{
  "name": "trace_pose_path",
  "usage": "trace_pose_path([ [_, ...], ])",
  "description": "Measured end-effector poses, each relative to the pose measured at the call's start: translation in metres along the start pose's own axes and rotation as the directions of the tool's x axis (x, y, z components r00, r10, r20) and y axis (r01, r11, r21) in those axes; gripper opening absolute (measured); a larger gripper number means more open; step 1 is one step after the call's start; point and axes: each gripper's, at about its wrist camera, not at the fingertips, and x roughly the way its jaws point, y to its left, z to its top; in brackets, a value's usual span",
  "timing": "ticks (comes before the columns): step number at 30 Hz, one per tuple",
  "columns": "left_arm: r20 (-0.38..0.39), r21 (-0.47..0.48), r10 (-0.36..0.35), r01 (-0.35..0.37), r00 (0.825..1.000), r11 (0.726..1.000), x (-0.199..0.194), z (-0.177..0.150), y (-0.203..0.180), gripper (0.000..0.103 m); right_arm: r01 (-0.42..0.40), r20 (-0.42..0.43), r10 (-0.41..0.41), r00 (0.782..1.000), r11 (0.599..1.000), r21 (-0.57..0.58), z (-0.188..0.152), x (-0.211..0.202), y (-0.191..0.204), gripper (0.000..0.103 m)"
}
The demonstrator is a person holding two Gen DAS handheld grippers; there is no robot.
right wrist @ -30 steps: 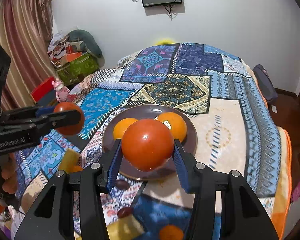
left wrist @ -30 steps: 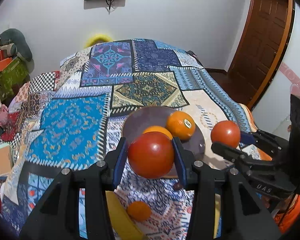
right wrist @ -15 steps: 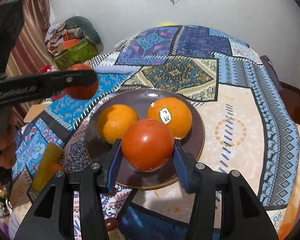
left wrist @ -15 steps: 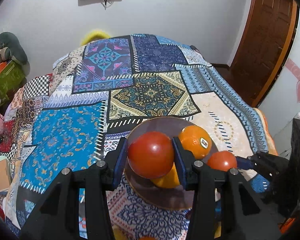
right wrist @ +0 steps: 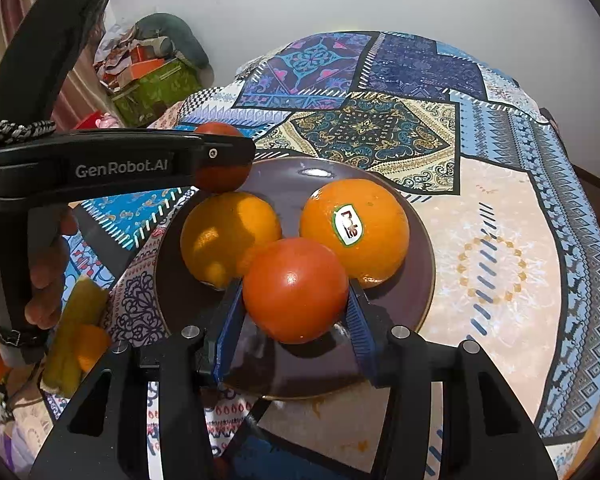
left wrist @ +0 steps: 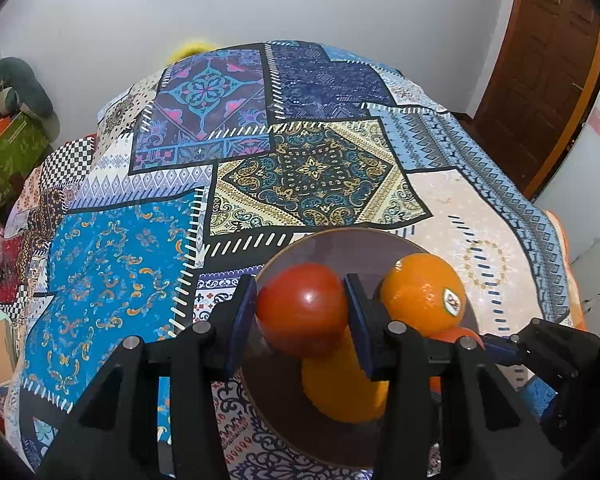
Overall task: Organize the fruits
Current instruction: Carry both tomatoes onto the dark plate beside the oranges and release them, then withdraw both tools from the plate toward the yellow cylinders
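Observation:
A dark brown plate (right wrist: 416,216) lies on the patchwork bedspread and holds two oranges, a plain one (right wrist: 226,236) and one with a sticker (right wrist: 360,226). My right gripper (right wrist: 296,300) is shut on a red tomato (right wrist: 296,290) just above the plate's near part. My left gripper (left wrist: 302,312) is shut on another tomato (left wrist: 302,314) over the plate's (left wrist: 336,252) left rim; it shows in the right wrist view (right wrist: 220,160) behind the plain orange. The sticker orange (left wrist: 420,292) and plain orange (left wrist: 340,388) show in the left wrist view.
The patchwork bedspread (left wrist: 300,160) covers the bed. A yellow banana-like piece (right wrist: 74,320) and a small orange fruit (right wrist: 92,346) lie left of the plate. Boxes and clutter (right wrist: 152,76) stand at the far left. A brown door (left wrist: 548,60) is at the right.
Both grippers have moved forward and down toward the plate with their tomatoes. The right tomato now hangs low over the plate; the left tomato has reached the plate's left rim.

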Motion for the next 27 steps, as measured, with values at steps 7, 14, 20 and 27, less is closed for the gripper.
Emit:
trace_pose_path([
  [7,-0.03,-0.033,-0.007,0.006,1.0,0.999,0.011,-0.001,0.008,0.045,-0.005,-0.015,0.005,1.0,1.0,0.006,0.002,0.005,0.0,0.047],
  [14,-0.028,-0.041,-0.032,0.031,0.999,0.999,0.005,-0.003,0.008,0.053,0.011,0.003,-0.011,1.0,1.0,0.019,0.006,0.002,-0.003,0.048],
  [20,0.008,-0.046,-0.045,0.046,0.999,0.998,-0.026,-0.007,0.011,0.054,0.031,0.043,-0.031,0.999,0.999,0.016,0.007,-0.02,0.001,0.052],
  [27,0.078,-0.048,-0.04,0.044,0.996,0.998,-0.084,-0.023,0.015,0.063,0.066,0.107,-0.068,0.992,0.998,0.02,0.002,-0.063,0.009,0.059],
])
